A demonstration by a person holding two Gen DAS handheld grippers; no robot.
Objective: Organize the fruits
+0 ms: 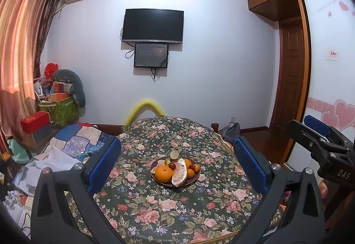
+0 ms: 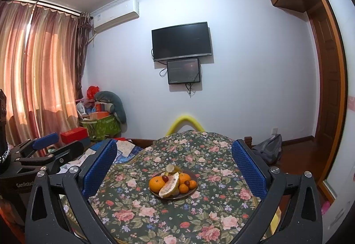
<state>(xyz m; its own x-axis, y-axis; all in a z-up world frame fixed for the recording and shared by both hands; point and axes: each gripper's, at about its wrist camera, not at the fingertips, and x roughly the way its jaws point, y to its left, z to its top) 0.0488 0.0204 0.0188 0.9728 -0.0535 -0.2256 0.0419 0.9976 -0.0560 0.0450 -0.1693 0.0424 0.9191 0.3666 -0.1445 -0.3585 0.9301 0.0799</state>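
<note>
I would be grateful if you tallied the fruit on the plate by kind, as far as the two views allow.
Oranges or tangerines, starting with the large orange: 4
Pomelo wedge: 1
Small dark red fruits: 3
Greenish-yellow fruit at the far rim, kind unclear: 1
Total: 9 visible on the plate; pieces underneath may be hidden.

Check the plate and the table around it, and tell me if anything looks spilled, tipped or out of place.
Nothing stands out. The plate sits flat on the floral tablecloth, and all the fruit is on it: the big orange, the pomelo wedge leaning across the middle, small oranges and red fruits. Nothing has rolled off. Both grippers are open and clear of it.
</note>
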